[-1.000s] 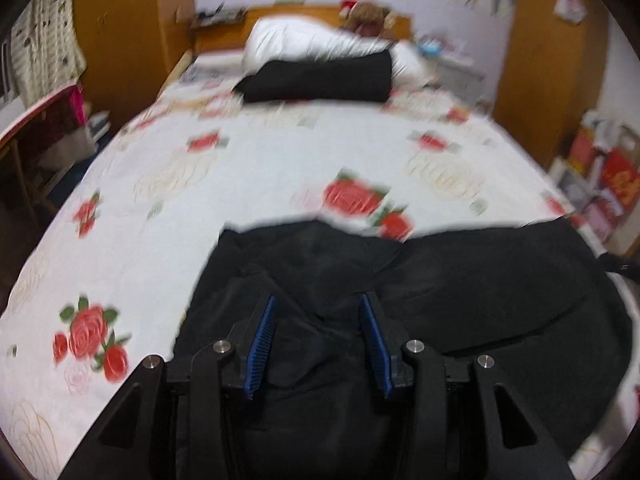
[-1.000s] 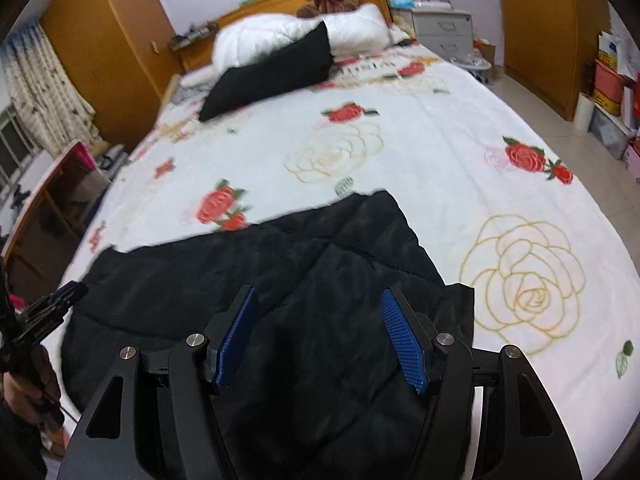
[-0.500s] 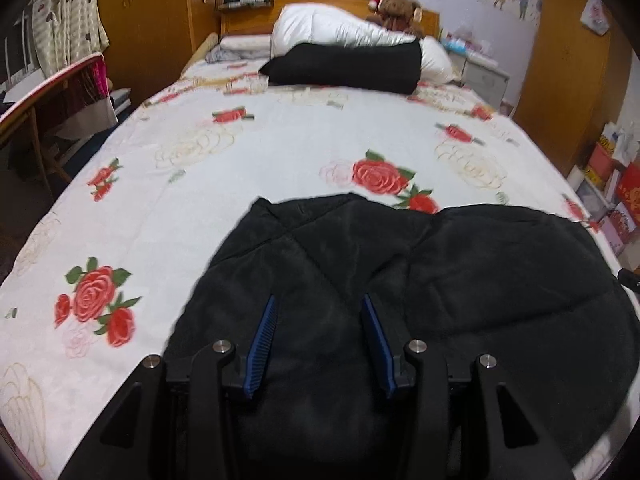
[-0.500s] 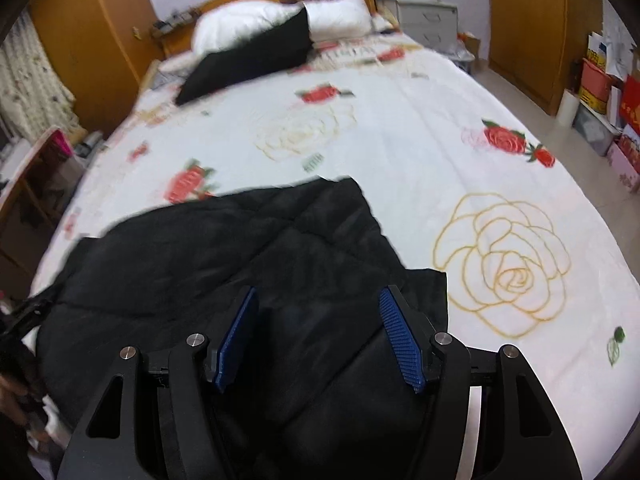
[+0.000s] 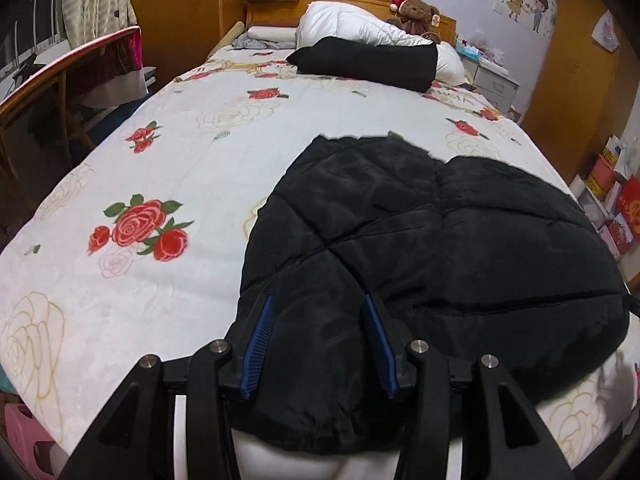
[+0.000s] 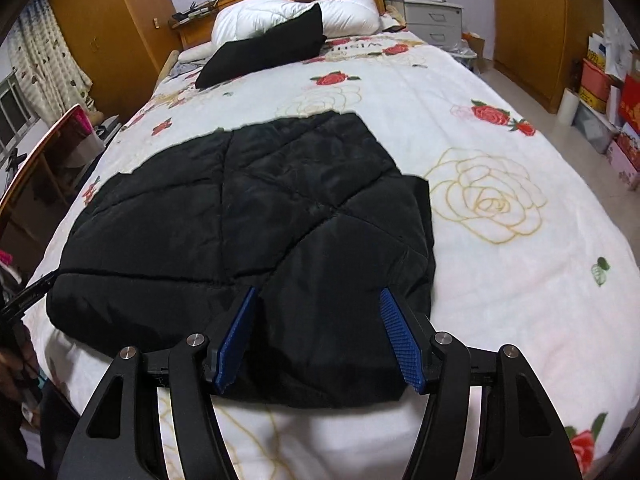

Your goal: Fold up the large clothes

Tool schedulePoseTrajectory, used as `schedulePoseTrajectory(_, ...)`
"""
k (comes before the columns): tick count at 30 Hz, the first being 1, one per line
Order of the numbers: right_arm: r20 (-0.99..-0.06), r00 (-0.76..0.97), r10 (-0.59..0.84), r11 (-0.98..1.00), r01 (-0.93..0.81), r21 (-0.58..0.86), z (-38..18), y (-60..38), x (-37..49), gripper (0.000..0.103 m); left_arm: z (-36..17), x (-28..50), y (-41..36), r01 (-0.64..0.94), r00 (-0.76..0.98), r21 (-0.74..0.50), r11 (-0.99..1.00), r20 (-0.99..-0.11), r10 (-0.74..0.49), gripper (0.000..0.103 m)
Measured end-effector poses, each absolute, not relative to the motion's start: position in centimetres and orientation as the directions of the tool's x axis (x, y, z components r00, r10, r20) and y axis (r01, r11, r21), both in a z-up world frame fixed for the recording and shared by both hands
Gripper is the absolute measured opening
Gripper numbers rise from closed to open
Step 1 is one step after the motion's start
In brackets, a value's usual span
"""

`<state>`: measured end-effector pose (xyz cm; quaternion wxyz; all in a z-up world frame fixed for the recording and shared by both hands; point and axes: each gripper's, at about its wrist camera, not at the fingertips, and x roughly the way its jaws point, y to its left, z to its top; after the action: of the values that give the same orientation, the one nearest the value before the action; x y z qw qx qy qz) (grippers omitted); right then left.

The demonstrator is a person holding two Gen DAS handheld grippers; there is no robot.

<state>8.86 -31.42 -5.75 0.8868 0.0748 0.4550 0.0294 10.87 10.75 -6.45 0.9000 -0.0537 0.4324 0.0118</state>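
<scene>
A black quilted padded jacket (image 5: 440, 240) lies folded flat on the near part of a bed with a white rose-print cover (image 5: 160, 152); it also shows in the right wrist view (image 6: 248, 216). My left gripper (image 5: 318, 308) is open over the jacket's near left part, its blue pads apart and holding nothing. My right gripper (image 6: 320, 304) is open wide over the jacket's near right corner, also empty. The left gripper's tip (image 6: 28, 296) shows at the left edge of the right wrist view.
A black pillow (image 5: 368, 62), a white duvet (image 5: 352, 26) and a teddy bear (image 5: 416, 12) lie at the headboard. A desk (image 5: 44, 92) stands left of the bed. A nightstand (image 6: 434, 20), wardrobes and stacked boxes (image 6: 608, 92) stand on the right.
The jacket has come down and settled flat on the bed. Both grippers have drawn back toward the near edge, staying open.
</scene>
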Motion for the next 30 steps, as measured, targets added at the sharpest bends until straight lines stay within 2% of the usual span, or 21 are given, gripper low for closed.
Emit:
schedulePoseTrajectory(7,-0.737,0.660,0.144,0.988,-0.048,0.149,-1.5,-29.5,4.4,0.063,-3.0,6.3,9.1,-0.015,0.676,-0.128,0.992,-0.732,-0.084,0.049)
schedulePoseTrajectory(9,-0.717,0.681,0.148,0.987,-0.060,0.147,-0.5,-28.7,2.7,0.063,-2.0,4.9,8.4,0.000,0.693,-0.128,0.992,-0.715,-0.093,0.053)
schedulePoseTrajectory(11,-0.705,0.692,0.153,0.987,-0.066,0.149,0.1,-27.9,1.3,0.063,-1.1,3.5,7.9,0.015,0.709,-0.139,0.990,-0.697,-0.109,0.064)
schedulePoseTrajectory(14,-0.692,0.707,0.147,0.989,-0.080,0.128,0.7,-26.5,-0.6,0.064,0.2,1.4,7.1,0.034,0.719,-0.169,0.985,-0.680,-0.142,0.069)
schedulePoseTrajectory(16,-0.695,0.706,0.136,0.991,-0.087,0.106,0.8,-25.6,-1.5,0.065,0.7,0.4,6.5,0.052,0.716,-0.164,0.985,-0.681,-0.151,0.070)
schedulePoseTrajectory(19,-0.702,0.699,0.134,0.991,-0.095,0.095,0.6,-24.5,-2.9,0.072,0.9,-1.0,5.8,0.062,0.710,-0.148,0.987,-0.688,-0.148,0.076)
schedulePoseTrajectory(30,-0.724,0.674,0.145,0.989,-0.098,0.106,-0.5,-22.4,-4.8,0.077,-0.1,-3.1,4.6,0.037,0.667,-0.142,0.989,-0.733,-0.130,0.088)
